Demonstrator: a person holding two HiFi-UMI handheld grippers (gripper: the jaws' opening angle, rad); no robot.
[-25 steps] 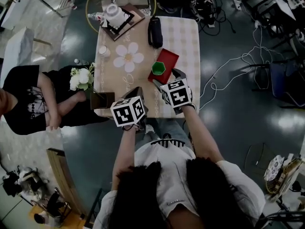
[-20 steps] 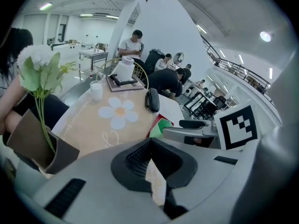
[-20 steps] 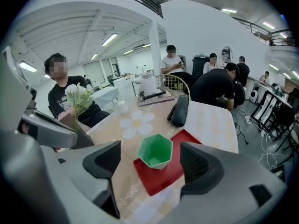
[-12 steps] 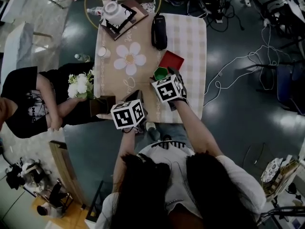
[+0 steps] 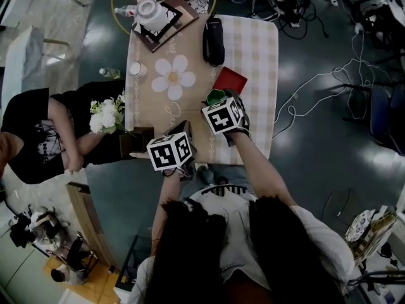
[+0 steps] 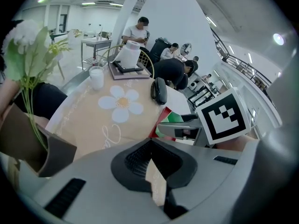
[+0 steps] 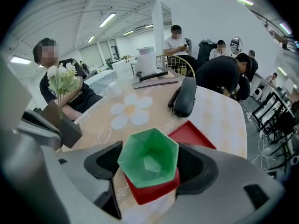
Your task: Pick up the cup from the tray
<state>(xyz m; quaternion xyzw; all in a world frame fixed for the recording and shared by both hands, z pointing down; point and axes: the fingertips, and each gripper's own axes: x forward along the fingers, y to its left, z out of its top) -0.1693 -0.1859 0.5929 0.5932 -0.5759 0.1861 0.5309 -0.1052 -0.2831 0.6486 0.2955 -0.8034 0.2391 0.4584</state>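
A green hexagonal cup (image 7: 148, 157) stands on the near corner of a red tray (image 7: 192, 134) on the table. My right gripper (image 7: 149, 169) is open, one jaw on each side of the cup, the pads close to its rim. From the head view, the cup (image 5: 214, 96) shows just past the right gripper (image 5: 218, 101), with the tray (image 5: 230, 80) beyond. My left gripper (image 6: 152, 174) is shut on nothing and hangs over the table's near edge (image 5: 181, 130). Its view catches the cup (image 6: 175, 118) beside the right gripper's marker cube.
A black pouch (image 5: 213, 33) lies past the tray. A flower-shaped mat (image 5: 172, 76) is mid-table, a white jug on a dark tray (image 5: 150, 12) at the far end, a small white cup (image 5: 135, 68) near the left edge. White flowers (image 5: 105, 109) and a brown box (image 5: 135, 140) sit by a seated person (image 5: 31, 128).
Since a second ago my right gripper has moved forward along the tray until its jaws stand around the cup; in the last half second it has barely shifted. The left gripper stays put.
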